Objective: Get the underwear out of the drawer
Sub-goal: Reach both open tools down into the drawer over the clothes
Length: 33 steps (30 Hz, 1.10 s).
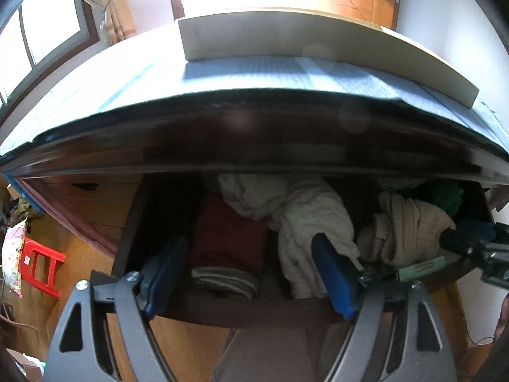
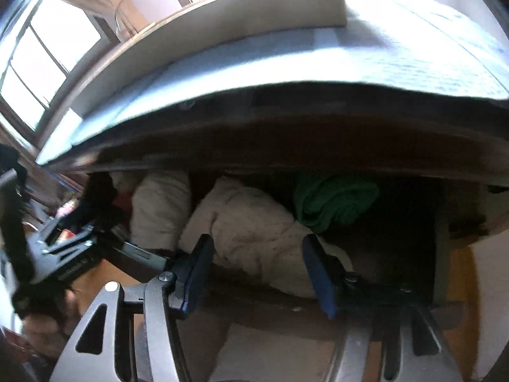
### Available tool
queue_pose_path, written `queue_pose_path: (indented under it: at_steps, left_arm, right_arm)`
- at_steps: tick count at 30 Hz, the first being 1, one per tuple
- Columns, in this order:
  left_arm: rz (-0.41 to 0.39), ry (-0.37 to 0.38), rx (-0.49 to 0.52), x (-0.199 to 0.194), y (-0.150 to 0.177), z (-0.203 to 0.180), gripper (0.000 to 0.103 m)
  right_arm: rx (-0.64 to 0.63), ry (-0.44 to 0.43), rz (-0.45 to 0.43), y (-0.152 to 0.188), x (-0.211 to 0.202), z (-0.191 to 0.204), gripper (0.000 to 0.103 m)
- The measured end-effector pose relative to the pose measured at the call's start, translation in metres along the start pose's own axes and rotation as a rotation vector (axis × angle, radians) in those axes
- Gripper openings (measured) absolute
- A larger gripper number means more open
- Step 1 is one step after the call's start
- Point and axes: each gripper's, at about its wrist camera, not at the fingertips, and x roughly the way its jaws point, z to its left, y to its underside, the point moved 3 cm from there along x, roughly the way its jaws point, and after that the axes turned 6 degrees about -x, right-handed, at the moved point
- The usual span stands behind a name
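An open dark wooden drawer (image 1: pixel 254 313) under the tabletop holds bunched clothes. In the left wrist view I see a red folded piece (image 1: pixel 229 235), a striped piece (image 1: pixel 226 278), a white dotted garment (image 1: pixel 315 222), a beige ribbed garment (image 1: pixel 407 222) and a green one (image 1: pixel 445 194). My left gripper (image 1: pixel 251 273) is open at the drawer's front edge, its right pad beside the white dotted garment. In the right wrist view my right gripper (image 2: pixel 257 273) is open, its pads on either side of the white dotted garment (image 2: pixel 254 232), with the green garment (image 2: pixel 334 200) behind.
The tabletop carries a light blue cloth (image 1: pixel 254 76) and a white board (image 1: pixel 286 38). It overhangs the drawer closely. A red plastic stool (image 1: pixel 41 264) stands on the wooden floor at left. The other gripper (image 1: pixel 477 245) shows at the drawer's right end.
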Motion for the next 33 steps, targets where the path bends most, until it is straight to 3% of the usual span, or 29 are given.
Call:
queue_pose_path:
  at_steps: [4,11,13,14,21,33]
  left_arm:
    - [0.0,0.01,0.002,0.001,-0.001,0.005,0.079]
    - [0.021,0.035,0.008,0.003,0.001,0.01,0.078]
    - [0.015,0.012,0.01,0.006,0.003,0.011,0.074]
    - [0.007,-0.022,0.013,0.009,0.004,0.012,0.072]
    - [0.037,-0.027,0.0,0.025,0.009,0.022,0.071]
    - [0.028,-0.023,-0.001,0.03,0.013,0.029,0.071]
  right_arm:
    - [-0.005,0.061,-0.003,0.0,0.0,0.002,0.061]
    - [-0.021,0.099,-0.066,0.013,0.002,0.012,0.065]
    - [-0.02,0.103,-0.068,0.013,0.004,0.015,0.066]
    - [-0.018,0.106,-0.068,0.011,0.009,0.016,0.068]
    - [-0.034,0.108,-0.135,0.016,0.017,0.024,0.095]
    - [-0.026,0.143,-0.143,0.005,0.016,0.01,0.095]
